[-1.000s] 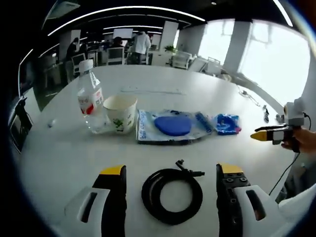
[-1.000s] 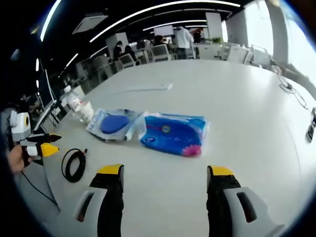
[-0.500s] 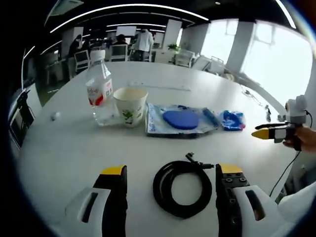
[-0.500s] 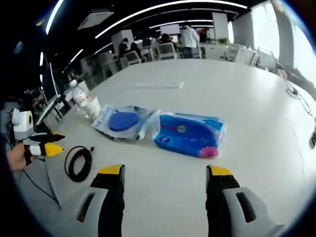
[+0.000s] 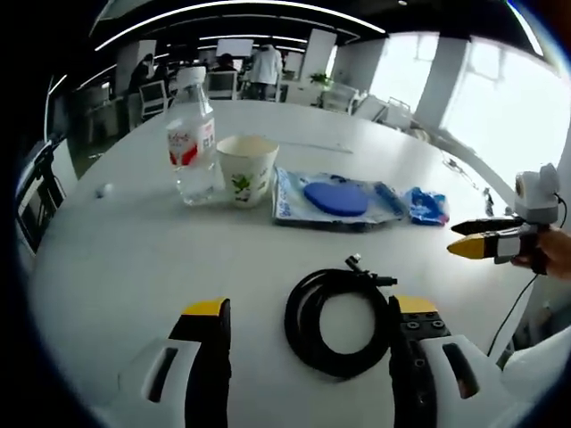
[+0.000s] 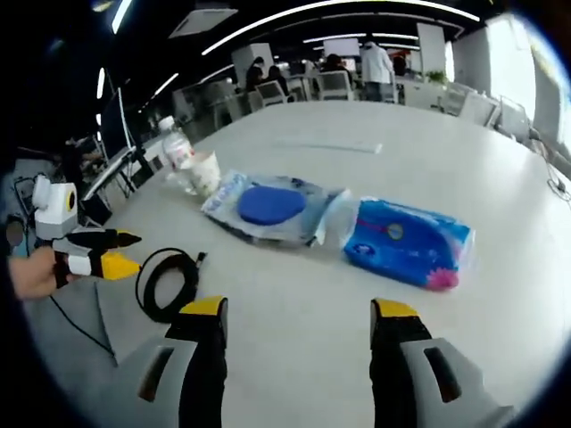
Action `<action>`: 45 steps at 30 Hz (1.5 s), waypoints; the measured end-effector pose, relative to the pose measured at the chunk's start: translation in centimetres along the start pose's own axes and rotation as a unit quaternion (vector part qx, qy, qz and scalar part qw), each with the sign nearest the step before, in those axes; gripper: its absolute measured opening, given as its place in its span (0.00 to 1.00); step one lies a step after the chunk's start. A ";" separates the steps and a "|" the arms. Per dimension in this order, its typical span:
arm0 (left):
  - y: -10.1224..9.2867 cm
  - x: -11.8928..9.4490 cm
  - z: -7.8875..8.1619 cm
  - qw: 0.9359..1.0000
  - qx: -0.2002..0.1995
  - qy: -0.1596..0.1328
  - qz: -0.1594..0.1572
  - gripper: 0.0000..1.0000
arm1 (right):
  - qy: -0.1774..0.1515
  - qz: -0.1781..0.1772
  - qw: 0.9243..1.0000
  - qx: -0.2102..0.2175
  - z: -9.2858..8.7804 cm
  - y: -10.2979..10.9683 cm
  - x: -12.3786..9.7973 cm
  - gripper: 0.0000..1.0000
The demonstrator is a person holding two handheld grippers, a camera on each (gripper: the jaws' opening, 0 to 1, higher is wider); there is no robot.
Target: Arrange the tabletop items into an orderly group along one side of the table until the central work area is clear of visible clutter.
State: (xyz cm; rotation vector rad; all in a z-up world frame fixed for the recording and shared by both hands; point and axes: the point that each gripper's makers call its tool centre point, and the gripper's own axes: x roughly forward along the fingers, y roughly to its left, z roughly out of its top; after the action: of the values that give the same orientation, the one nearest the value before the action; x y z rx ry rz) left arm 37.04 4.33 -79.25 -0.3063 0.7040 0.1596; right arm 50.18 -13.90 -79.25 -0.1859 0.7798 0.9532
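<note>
Cable (image 5: 339, 321), coiled flat on the worktop (image 5: 116, 259), sits between my left gripper's (image 5: 308, 357) spread fingers, plug end pointing away toward the blue pouch (image 5: 335, 198); it has drawn closer than before. Cup (image 5: 246, 169) and red-labelled bottle (image 5: 194, 134), writing unreadable, stand beside the pouch.

My right gripper (image 6: 299, 361), fingers spread and empty, faces the tissue pack (image 6: 409, 254) lying lengthwise beside the pouch (image 6: 272, 207).

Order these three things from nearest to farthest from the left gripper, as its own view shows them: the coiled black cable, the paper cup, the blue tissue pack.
1. Coiled black cable: on the table between the left gripper jaws, nearer the right jaw.
2. Paper cup: farther ahead, left of centre, beside the water bottle.
3. Blue tissue pack: farthest, off to the right.
</note>
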 end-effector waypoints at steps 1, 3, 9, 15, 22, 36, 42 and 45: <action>0.1 0.0 -0.2 1.000 -0.002 0.001 0.000 0.68 | 0.000 0.003 1.000 -0.003 0.1 0.3 0.2 0.62; 0.1 -0.1 -0.3 1.000 -0.005 0.002 0.001 0.68 | 0.001 0.008 1.000 -0.003 0.2 0.7 0.4 0.62; 0.4 -0.2 -0.8 1.000 -0.010 0.004 0.006 0.67 | 0.006 0.030 0.999 -0.013 0.3 2.1 1.3 0.61; 0.2 -0.1 -1.7 1.000 -0.011 0.015 0.009 0.65 | 0.013 0.046 0.998 -0.038 0.2 3.9 2.1 0.59; 0.2 0.3 -2.6 0.999 -0.017 0.024 0.015 0.63 | 0.019 0.078 0.996 -0.050 0.4 6.5 3.3 0.57; 0.8 0.9 -3.1 0.998 -0.041 0.024 0.031 0.55 | 0.028 0.120 0.990 -0.066 1.2 10.0 5.7 0.50; 0.5 1.2 -3.2 0.998 -0.043 0.025 0.031 0.50 | 0.045 0.135 0.987 -0.080 0.4 11.5 6.8 0.48; 0.6 1.4 -3.4 0.998 -0.031 0.031 0.036 0.46 | 0.046 0.140 0.985 -0.085 0.3 12.1 7.1 0.46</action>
State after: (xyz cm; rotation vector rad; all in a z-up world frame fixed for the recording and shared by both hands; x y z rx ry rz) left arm 35.83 3.81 -82.75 -0.3469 0.7736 0.2409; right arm 43.10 -2.00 -81.55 -0.2767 0.8234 1.2864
